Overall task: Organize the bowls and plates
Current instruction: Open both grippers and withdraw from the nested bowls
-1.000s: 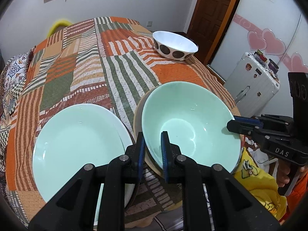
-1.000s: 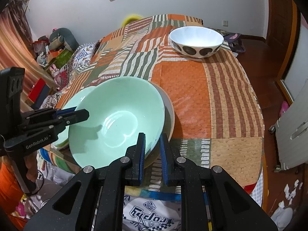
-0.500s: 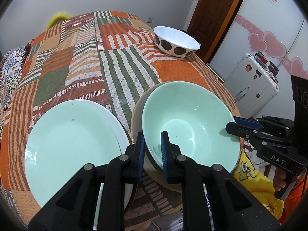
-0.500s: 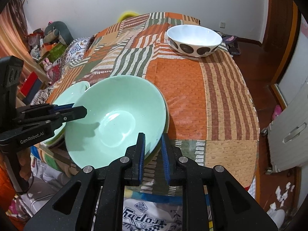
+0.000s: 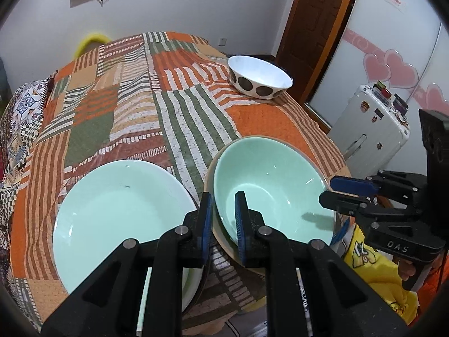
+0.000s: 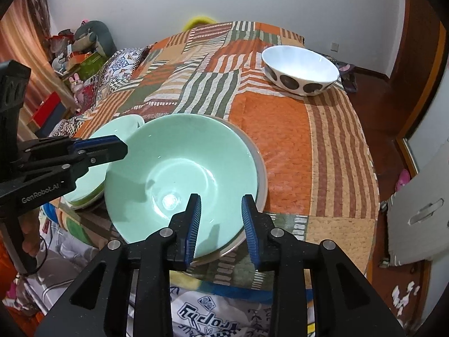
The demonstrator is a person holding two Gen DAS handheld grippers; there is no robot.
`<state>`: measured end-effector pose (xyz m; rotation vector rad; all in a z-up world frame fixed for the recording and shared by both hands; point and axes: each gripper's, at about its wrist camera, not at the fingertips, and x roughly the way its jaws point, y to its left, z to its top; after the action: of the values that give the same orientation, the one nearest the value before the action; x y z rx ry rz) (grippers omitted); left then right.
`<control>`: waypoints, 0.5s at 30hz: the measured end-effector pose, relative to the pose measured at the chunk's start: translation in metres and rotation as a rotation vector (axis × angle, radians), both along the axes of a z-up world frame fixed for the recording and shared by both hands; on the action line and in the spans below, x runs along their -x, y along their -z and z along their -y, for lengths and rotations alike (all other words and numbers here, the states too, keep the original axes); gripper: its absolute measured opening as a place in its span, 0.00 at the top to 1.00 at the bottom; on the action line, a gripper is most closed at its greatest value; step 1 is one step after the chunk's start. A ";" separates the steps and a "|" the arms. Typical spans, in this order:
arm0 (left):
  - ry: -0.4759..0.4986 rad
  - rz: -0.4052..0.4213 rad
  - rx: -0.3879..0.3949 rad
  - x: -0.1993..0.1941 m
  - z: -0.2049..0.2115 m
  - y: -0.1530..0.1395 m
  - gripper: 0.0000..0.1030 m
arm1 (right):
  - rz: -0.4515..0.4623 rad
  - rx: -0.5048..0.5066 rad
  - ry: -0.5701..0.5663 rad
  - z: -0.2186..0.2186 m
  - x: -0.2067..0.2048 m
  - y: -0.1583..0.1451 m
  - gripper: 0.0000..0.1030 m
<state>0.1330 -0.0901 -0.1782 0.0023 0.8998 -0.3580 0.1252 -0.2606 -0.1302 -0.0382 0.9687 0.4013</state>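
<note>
— While the left gripper (image 5: 222, 215) stays out of my sight, tell me: what is it pinching?

— The near-left rim of the mint-green bowl (image 5: 269, 185), one blue pad inside the bowl, the other outside.

— And the right gripper (image 6: 220, 221)?

— Its jaws are opening. They straddle the same bowl's rim at about five o'clock, but the pads do not press on it.

— Where does that bowl sit?

— On a grey plate (image 6: 259, 168) at the near edge of the patchwork bedspread (image 6: 280, 129).

— Anything beside it?

— A pale green plate (image 5: 120, 213), at nine o'clock from the bowl. I cannot tell whether the two touch.

— Other dishes?

— A white bowl with dark spots (image 6: 300, 70), well apart, at about one o'clock on the far side of the bedspread.
</note>
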 end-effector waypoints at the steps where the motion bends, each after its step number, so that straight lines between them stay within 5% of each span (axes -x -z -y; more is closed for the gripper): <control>1: 0.000 0.004 0.004 0.001 -0.001 -0.002 0.85 | -0.002 -0.007 0.004 0.000 0.000 0.000 0.74; 12: 0.029 0.058 0.023 0.000 0.003 -0.036 0.84 | 0.064 -0.036 0.032 0.013 -0.002 -0.025 0.72; 15: 0.046 0.070 0.044 -0.005 0.008 -0.051 0.81 | 0.107 -0.044 0.043 0.018 -0.005 -0.037 0.62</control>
<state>0.1378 -0.0979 -0.1271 -0.0049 0.8240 -0.4181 0.1300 -0.2785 -0.0933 0.0013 0.8536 0.3767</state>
